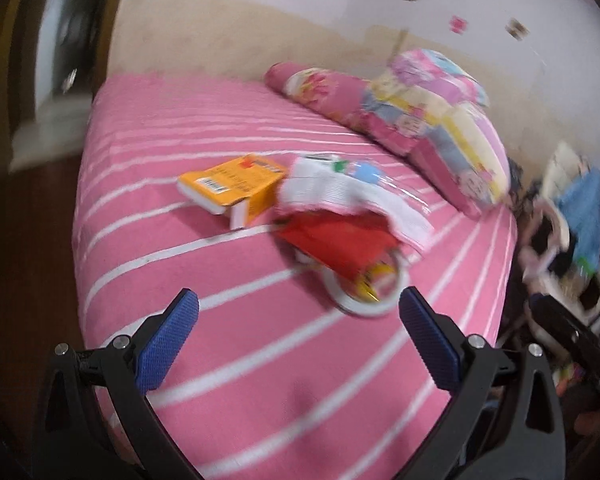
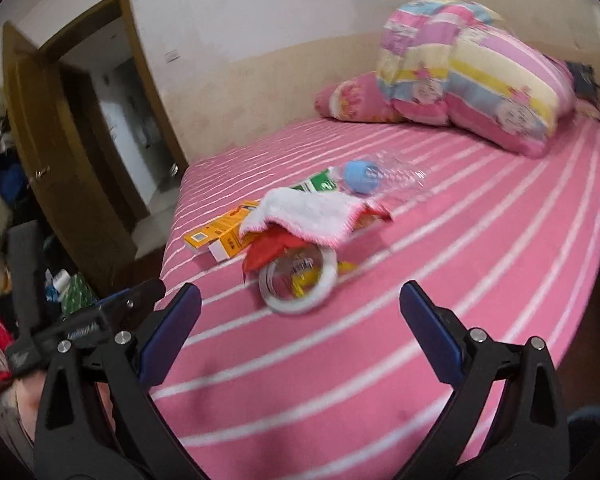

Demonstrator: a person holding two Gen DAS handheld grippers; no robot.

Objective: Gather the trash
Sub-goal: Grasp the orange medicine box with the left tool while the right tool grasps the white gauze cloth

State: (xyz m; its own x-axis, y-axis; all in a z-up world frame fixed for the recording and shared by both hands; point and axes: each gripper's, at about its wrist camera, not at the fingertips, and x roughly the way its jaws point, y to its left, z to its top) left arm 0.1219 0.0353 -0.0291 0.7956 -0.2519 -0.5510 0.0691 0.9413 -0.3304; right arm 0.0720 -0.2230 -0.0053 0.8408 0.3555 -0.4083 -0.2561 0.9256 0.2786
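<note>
Tape roll (image 1: 370,288) nearest; door (image 2: 52,152) right-view only.

Both wrist views overlooking bed (image 1: 260,360)

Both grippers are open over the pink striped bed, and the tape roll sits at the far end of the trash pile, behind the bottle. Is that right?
Not quite. The tape roll is at the near end of the pile, closest to the grippers, with the clear bottle farthest back; the right wrist view shows it. The rest holds: left gripper and right gripper are open over the pink striped bed.
</note>
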